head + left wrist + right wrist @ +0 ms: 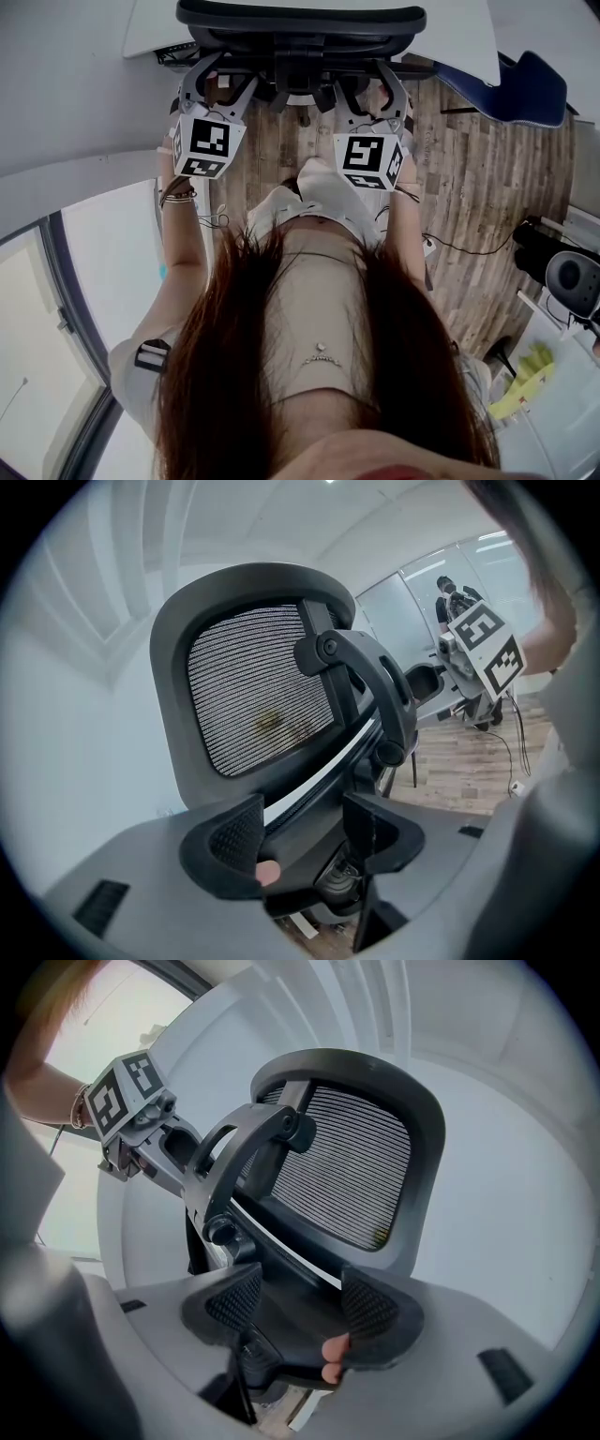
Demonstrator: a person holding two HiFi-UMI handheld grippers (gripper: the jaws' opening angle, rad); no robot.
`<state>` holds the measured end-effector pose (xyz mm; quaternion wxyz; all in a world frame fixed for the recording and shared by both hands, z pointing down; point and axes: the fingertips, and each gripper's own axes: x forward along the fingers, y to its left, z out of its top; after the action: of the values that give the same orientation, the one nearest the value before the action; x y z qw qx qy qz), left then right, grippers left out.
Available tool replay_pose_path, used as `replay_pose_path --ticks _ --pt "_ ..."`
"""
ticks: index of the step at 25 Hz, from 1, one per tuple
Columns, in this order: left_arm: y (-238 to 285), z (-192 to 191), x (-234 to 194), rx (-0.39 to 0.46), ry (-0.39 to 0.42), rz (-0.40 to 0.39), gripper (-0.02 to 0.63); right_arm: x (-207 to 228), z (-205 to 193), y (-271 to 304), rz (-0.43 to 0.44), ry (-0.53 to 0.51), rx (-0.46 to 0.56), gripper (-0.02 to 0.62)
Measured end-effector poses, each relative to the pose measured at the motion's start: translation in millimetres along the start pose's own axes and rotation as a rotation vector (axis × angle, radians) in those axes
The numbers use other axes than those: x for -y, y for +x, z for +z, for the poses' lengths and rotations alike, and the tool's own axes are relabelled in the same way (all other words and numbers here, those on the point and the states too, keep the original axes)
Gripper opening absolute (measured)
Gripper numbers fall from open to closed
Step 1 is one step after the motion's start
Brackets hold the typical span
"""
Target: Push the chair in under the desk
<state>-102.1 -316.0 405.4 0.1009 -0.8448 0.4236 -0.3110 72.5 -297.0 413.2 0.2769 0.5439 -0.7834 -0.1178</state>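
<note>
Head view: nearest, the left claw (223, 82) and right claw (367, 92) are both spread, each straddling the chair (300, 23) at its back frame without pinching it. The chair stands upright, back toward the person and broad side left to right, facing the desk (459, 37). Pushing seems underway; how far under cannot be told.

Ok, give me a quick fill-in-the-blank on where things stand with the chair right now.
1. The chair has a headrest with a ____ panel.
2. The jaws of the left gripper and the right gripper stand ____, with part of the chair's back between them.
3. The floor is made of ____ planks.
4. The desk beyond the chair is ____ in colour.

Missing words: mesh; apart; wooden; white.
</note>
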Motion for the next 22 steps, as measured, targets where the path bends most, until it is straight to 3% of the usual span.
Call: replay_pose_path --ticks 22 --pt "25.5 3.4 -17.9 -0.005 -0.006 0.002 0.25 13.7 2.1 30.0 0.005 0.0 0.004 0.268"
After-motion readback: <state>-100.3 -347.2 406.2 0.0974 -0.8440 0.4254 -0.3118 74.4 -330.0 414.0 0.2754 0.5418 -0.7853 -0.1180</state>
